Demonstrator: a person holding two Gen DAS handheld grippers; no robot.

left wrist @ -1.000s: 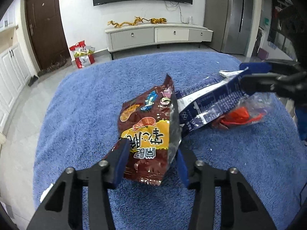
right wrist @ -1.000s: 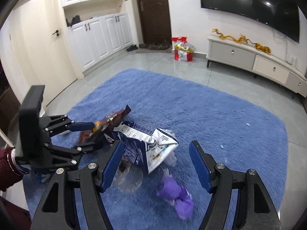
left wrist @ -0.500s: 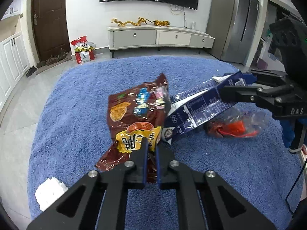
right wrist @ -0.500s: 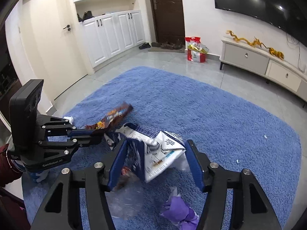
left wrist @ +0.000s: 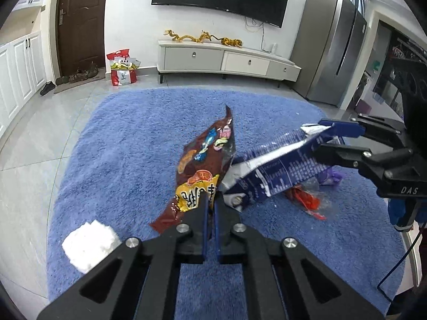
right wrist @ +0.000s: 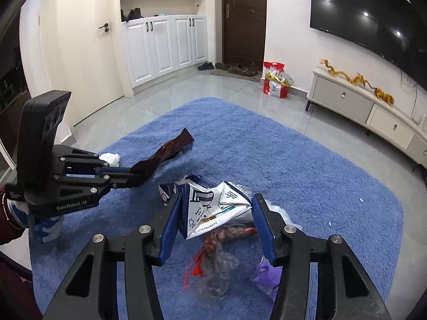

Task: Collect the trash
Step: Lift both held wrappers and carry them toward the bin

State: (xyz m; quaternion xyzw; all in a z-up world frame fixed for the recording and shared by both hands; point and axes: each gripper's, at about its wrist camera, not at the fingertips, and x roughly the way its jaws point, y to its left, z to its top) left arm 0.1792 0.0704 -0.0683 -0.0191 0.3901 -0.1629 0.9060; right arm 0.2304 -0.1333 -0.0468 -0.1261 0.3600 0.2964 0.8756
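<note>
My left gripper is shut on the lower edge of a brown snack bag, which hangs lifted above the blue rug. From the right wrist view the same left gripper holds the brown snack bag out to the left. My right gripper has a crumpled blue-and-white carton between its pads. Its jaws are closing and both pads press the carton's sides. In the left wrist view the right gripper holds the carton tilted up off the rug.
A white crumpled tissue lies on the rug at the left. Under the carton lie a clear plastic wrapper with red inside and a purple wrapper. A red bag and a TV cabinet stand beyond the rug.
The left jaws closed on the brown bag and raised it off the rug. The right jaws narrowed onto the carton, which now hangs tilted above the wrappers.
</note>
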